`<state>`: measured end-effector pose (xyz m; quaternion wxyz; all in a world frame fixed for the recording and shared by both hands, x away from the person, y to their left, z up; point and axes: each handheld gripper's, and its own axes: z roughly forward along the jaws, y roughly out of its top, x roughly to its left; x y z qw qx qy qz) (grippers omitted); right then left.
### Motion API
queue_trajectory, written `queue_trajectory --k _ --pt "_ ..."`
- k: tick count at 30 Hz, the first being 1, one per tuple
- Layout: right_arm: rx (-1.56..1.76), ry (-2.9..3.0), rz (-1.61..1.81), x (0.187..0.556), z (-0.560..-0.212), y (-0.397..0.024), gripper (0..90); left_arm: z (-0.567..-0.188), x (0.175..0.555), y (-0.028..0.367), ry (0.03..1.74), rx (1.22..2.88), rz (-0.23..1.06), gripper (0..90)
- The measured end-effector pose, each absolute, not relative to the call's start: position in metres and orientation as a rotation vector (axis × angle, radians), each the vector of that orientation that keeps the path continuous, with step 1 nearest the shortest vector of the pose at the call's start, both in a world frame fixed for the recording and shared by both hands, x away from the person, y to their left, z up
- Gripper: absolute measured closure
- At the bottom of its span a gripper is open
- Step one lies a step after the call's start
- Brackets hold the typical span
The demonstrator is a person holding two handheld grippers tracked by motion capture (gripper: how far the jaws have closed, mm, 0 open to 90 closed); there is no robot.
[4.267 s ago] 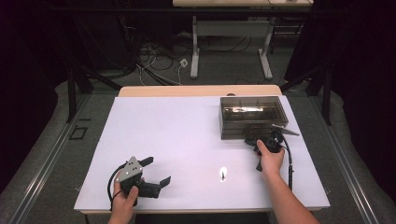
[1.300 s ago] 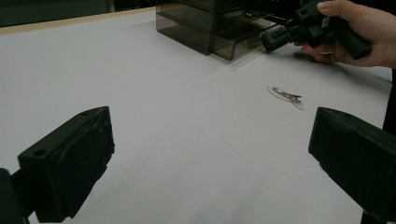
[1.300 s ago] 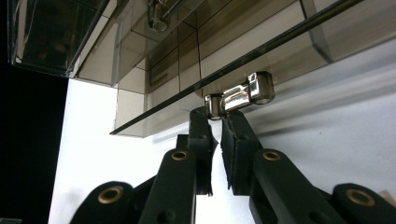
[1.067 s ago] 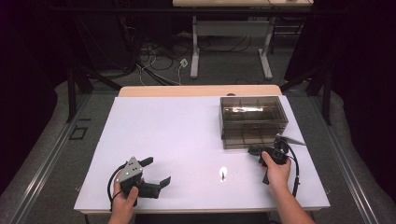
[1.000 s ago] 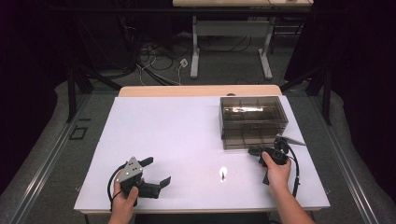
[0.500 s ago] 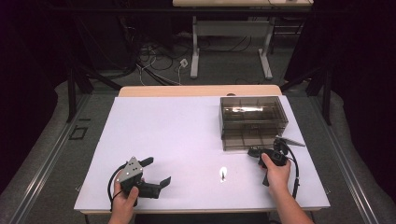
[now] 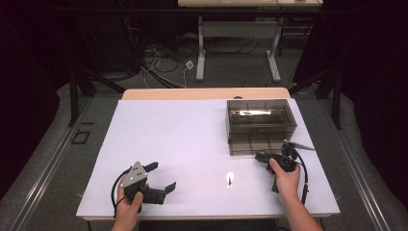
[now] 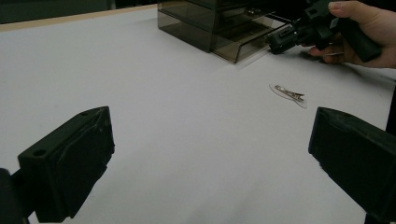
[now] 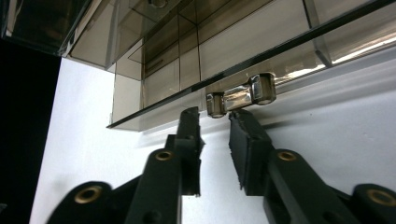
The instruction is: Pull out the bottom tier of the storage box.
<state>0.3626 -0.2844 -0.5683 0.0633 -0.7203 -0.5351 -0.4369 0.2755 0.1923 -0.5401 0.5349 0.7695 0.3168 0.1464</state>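
A smoky transparent drawer box (image 7: 260, 115) stands at the table's right, its bottom drawer (image 7: 254, 144) pulled a little way out. In the right gripper view the drawer's clear bar handle (image 9: 240, 97) sits just past my right gripper (image 9: 214, 114), whose jaws stand a narrow gap apart with the handle's left post at their tips. From above, my right gripper (image 7: 262, 157) is right in front of the drawer. A small metal hair clip (image 7: 230, 179) lies on the table between the hands. My left gripper (image 7: 161, 175) rests wide open at the near left, holding nothing.
The white table (image 7: 173, 134) has broad bare room left of the box. In the left gripper view the clip (image 8: 289, 93) lies ahead on the right, with the box (image 8: 205, 23) and the other hand's gripper (image 8: 280, 41) beyond it. Desk legs and cables sit on the floor behind.
Since the earliest frame my right gripper has drawn back from the box toward the near edge and the bottom drawer has slid out. The left gripper has not moved.
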Motion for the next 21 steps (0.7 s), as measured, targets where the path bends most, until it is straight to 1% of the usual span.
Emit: queue_trajectory --k 7,8,9,18,19,21 --pt "-2.179 -1.668 -1.321 0.358 -0.565 -0.283 67.7 -0.541 0.276 0.19 0.758 1.827 0.351 0.3" --pt "-2.152 -1.71 -1.261 0.357 -0.562 -0.285 66.8 -0.541 0.275 0.19 0.758 1.829 0.351 0.4" --pt "-2.182 -1.681 -1.316 0.356 -0.563 -0.281 65.8 -0.541 0.276 0.19 0.757 1.83 0.352 0.4" --pt "-2.142 -1.773 -1.316 0.35 -0.552 -0.277 59.8 -0.54 0.276 0.192 0.753 1.838 0.351 0.3" --pt "-2.141 -1.784 -1.288 0.349 -0.549 -0.277 58.8 -0.541 0.277 0.192 0.754 1.838 0.351 0.4" --pt "-2.13 -1.79 -1.339 0.348 -0.548 -0.275 56.1 -0.541 0.277 0.192 0.757 1.834 0.346 0.4"
